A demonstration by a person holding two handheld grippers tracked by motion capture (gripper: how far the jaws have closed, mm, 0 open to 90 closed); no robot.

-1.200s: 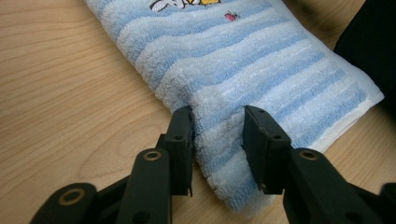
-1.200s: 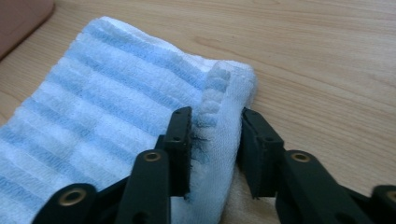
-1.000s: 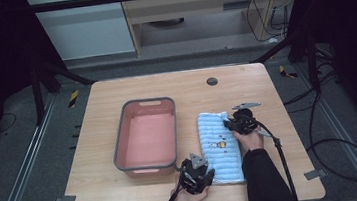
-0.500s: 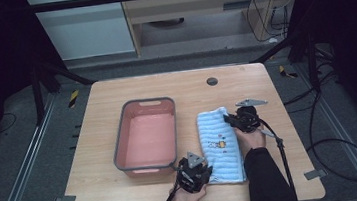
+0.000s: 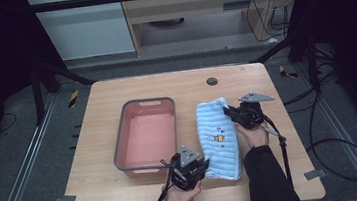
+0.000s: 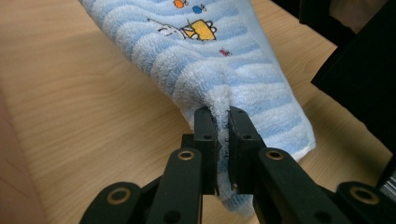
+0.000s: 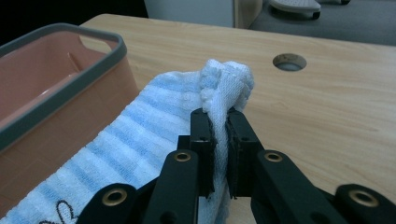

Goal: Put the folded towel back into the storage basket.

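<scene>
A blue-and-white striped towel [image 5: 217, 139] with a small cartoon print lies folded on the wooden table, right of a pink basin [image 5: 146, 136]. My left gripper [image 5: 204, 164] is shut on the towel's near left corner; its jaws have just been closing and the terry edge [image 6: 220, 140] is pinched between the pads. My right gripper [image 5: 228, 111] is shut on the far right corner, where bunched cloth [image 7: 223, 93] pokes above its jaws; those jaws have also just been closing. Both pinched corners are lifted off the table.
The pink basin with a grey rim [image 7: 70, 84] stands empty just left of the towel. A round cable hole [image 5: 211, 81] sits near the table's far edge. Bare wood [image 5: 293, 159] lies right of the towel. Cables trail off the table's right side.
Both grippers have risen a little, drawing the towel's two pinched corners up off the table. The towel's middle has shifted slightly with them.
</scene>
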